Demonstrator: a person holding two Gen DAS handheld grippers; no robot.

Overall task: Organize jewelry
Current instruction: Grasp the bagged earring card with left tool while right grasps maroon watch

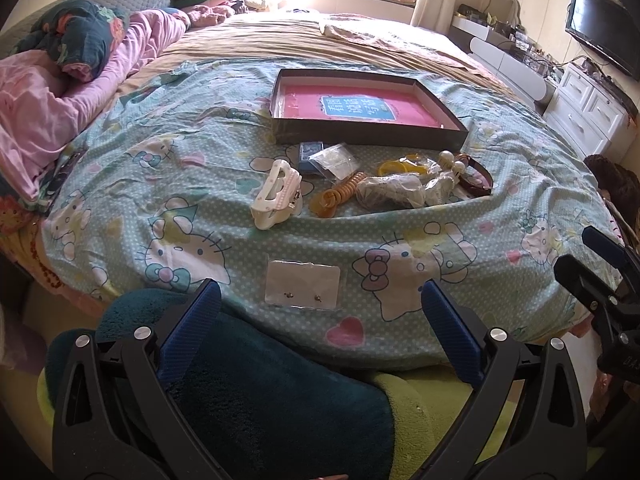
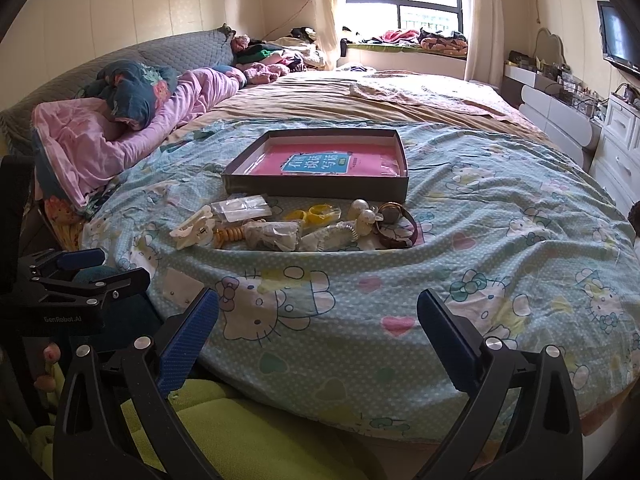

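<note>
Left wrist view puts the earring card (image 1: 303, 285), a clear sleeve with 2 studs, at 12 o'clock just ahead of the left gripper (image 1: 320, 308), whose jaws are spread wide and hold nothing. It lies flat on the bedspread (image 1: 440, 240), apart from the jewelry pile (image 1: 384, 184) further at 12, which sits just before the shallow box (image 1: 360, 108). The right gripper (image 2: 318, 320) is likewise released and empty, off at 3 o'clock. The card is probably the first pick: come in low, pinch 1 edge without bunching the cloth, lift level, then carry it over the pile to the box.
</note>
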